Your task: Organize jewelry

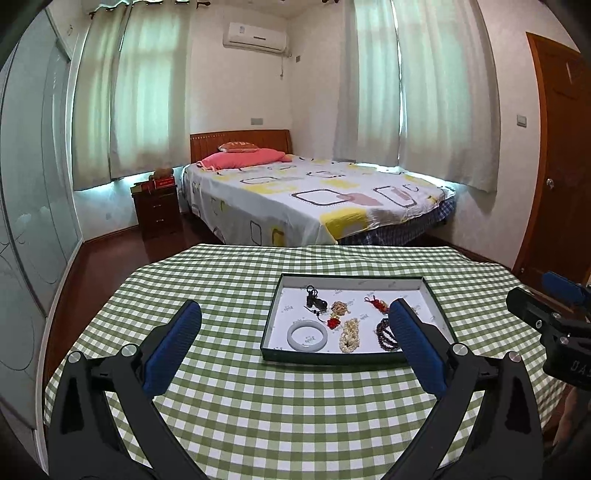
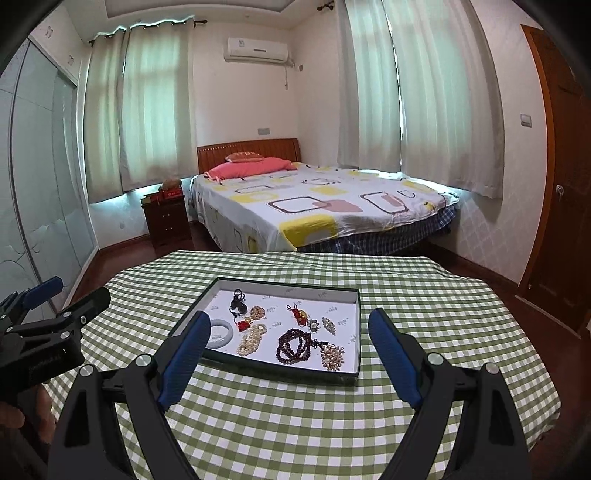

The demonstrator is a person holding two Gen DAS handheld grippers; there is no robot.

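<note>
While both pairs of blue-padded jaws stand wide apart with nothing between them, the left gripper (image 1: pixel 293 325) and the right gripper (image 2: pixel 288 332) hang above the near part of the green-checked tablecloth (image 1: pixel 236 406), both aimed toward a shallow dark-rimmed tray (image 1: pixel 424 282) with a white printed lining. The tray sits toward the far middle of the tabletop, nearer the far edge than the near one. Inside it lies the jewelry: a pale jade-like bangle (image 1: pixel 307 335) in the near left corner, a pearl strand (image 1: pixel 349 334) just right of it, a dark red bead bracelet (image 2: pixel 295 345) coiled near the near edge, and a pearl cluster (image 2: pixel 332 356) touching that bracelet toward the near right corner. Farther in are a black corded pendant (image 1: pixel 314 300) toward the far left corner, a small beige beaded piece (image 1: pixel 340 308) beside it with a red knot (image 1: pixel 332 323) just below, a red tassel charm (image 2: pixel 297 314) near the middle, and a small sparkling brooch (image 2: pixel 328 325) to its right. Each gripper shows at the edge of the other's view, held in a hand (image 2: pixel 22 417). Beyond the table's far edge stand a bed (image 1: pixel 314 199) with a patterned sheet and a pink pillow (image 1: pixel 243 158), a dark nightstand (image 1: pixel 159 210), pale curtains (image 1: pixel 140 92), a wall air conditioner (image 1: pixel 255 36) and a wooden door (image 1: pixel 561 166).
</note>
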